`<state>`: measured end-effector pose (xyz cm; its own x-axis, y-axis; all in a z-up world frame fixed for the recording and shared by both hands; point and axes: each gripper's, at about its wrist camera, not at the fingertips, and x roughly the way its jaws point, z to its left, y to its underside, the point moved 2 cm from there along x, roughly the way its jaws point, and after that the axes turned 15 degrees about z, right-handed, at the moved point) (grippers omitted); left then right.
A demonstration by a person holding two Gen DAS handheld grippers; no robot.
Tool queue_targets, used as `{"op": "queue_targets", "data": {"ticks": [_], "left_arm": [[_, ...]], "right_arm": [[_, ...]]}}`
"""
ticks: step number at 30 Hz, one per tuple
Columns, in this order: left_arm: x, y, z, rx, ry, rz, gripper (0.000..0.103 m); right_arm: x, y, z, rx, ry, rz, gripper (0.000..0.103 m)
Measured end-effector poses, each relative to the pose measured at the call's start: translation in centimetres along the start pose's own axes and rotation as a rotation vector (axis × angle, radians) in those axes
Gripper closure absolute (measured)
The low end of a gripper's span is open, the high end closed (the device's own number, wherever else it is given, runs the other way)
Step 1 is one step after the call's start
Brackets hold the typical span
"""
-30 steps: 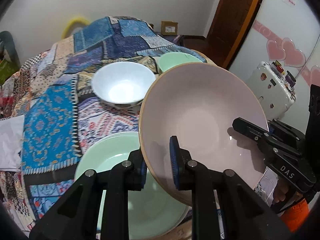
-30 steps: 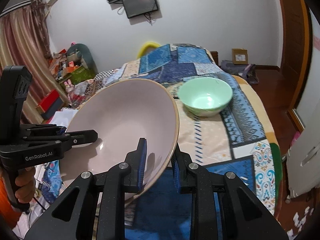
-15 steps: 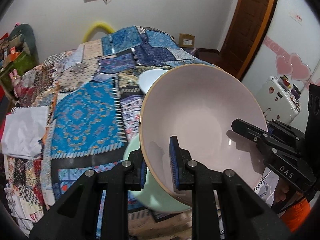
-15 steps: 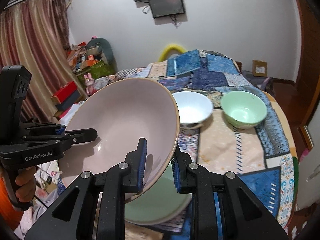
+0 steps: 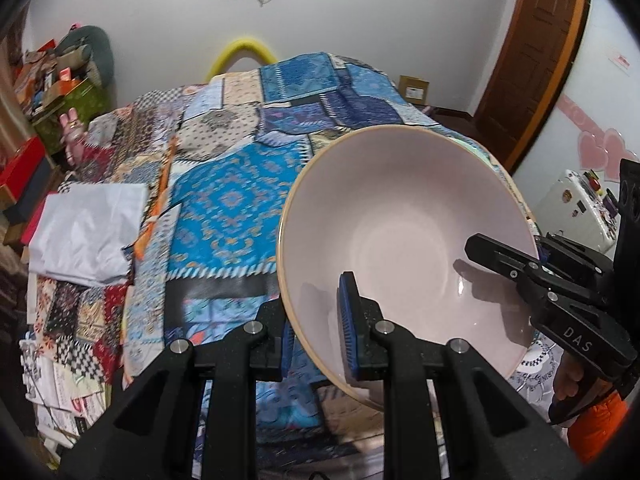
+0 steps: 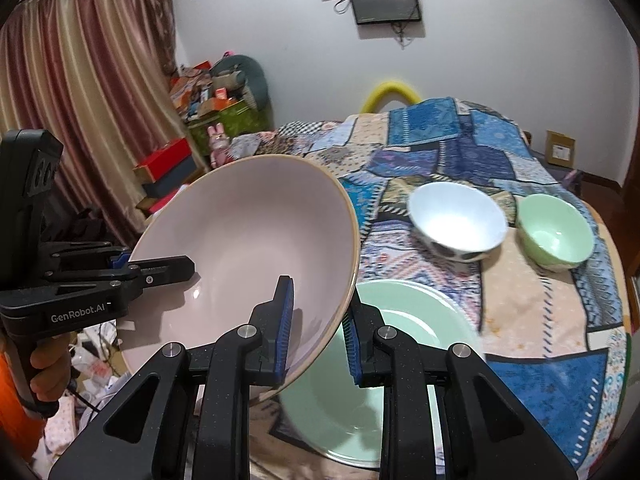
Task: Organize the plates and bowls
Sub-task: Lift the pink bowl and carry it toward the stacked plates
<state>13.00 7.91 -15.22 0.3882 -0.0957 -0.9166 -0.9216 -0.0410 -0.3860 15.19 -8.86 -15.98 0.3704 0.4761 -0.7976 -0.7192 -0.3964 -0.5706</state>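
Observation:
A large pink bowl (image 5: 404, 220) with a tan rim hangs tilted above the near edge of the patchwork-covered bed. My left gripper (image 5: 316, 336) is shut on its near rim, and my right gripper (image 6: 316, 328) is shut on the opposite rim. The other gripper shows in each view, the right one (image 5: 532, 276) at the bowl's right side and the left one (image 6: 160, 272) inside the pink bowl (image 6: 248, 248). A large pale green plate (image 6: 392, 364) lies on the bed under the right gripper. Behind it stand a white bowl (image 6: 456, 220) and a small green bowl (image 6: 556, 232).
The patchwork bedspread (image 5: 232, 200) covers the bed. A white folded cloth (image 5: 84, 232) lies at its left edge. Boxes and clutter (image 6: 208, 96) pile up by the curtain. A white appliance (image 5: 576, 208) and a brown door (image 5: 532, 52) stand to the right.
Both grippers have carried the pink bowl leftward across the bed. In the left view the plate and small bowls have dropped out of sight; in the right view the white bowl and plate came in.

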Motion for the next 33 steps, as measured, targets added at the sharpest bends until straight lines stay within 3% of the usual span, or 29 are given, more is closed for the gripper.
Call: {"op": "queue_targets", "data": {"ticks": [13, 33], "left_arm": [[1.0, 2.6, 5.7, -0.074, -0.059, 0.048, 0.083], [7.4, 4.2, 11.6, -0.161, -0.038, 0.195, 0.083]], "right_arm": [[4.5, -0.3, 4.0, -0.052, -0.057, 0.087, 0.082], [12.0, -0.3, 6.0, -0.087, -0.066, 0.262, 0.082]]}}
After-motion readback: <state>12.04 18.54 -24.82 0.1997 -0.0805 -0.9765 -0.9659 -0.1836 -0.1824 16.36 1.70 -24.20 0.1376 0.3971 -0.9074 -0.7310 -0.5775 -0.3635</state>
